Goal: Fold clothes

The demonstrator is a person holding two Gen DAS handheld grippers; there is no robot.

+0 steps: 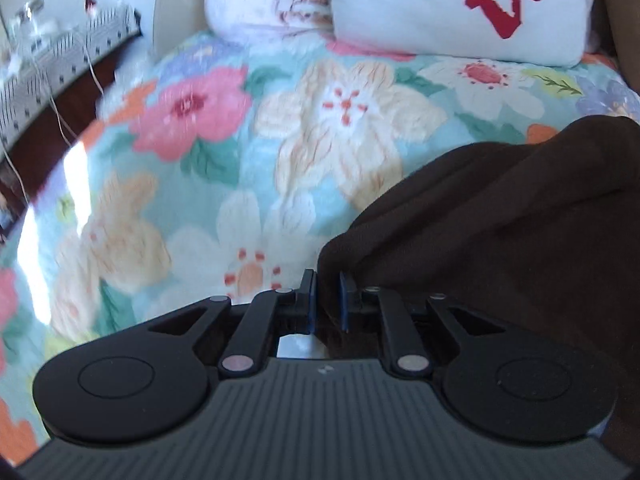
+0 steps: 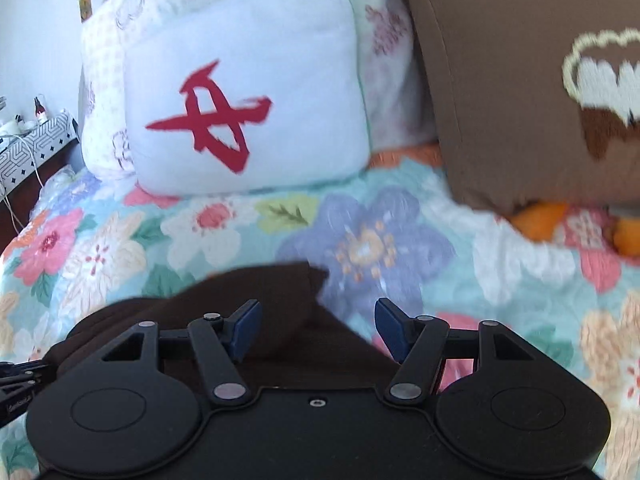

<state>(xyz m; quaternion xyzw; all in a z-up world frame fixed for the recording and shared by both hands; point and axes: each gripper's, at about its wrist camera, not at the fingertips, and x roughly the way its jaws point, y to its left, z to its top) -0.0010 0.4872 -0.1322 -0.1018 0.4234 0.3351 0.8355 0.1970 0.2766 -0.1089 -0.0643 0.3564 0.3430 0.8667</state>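
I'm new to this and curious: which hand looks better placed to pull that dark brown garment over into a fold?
Probably the left. The left gripper is already shut on the dark brown garment, while the right gripper hangs open above it, gripping nothing.

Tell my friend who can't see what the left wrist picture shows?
The left gripper pinches the edge of a dark brown garment on a flowery bedspread. Behind sits a white pillow with a red mark.

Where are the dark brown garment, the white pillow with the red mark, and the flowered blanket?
Brown garment (image 1: pixel 500 216), left wrist view, on its bunched middle.
White pillow (image 2: pixel 288 60), right wrist view, on its plain upper face.
Flowered blanket (image 1: pixel 200 184), left wrist view, on a bare stretch.
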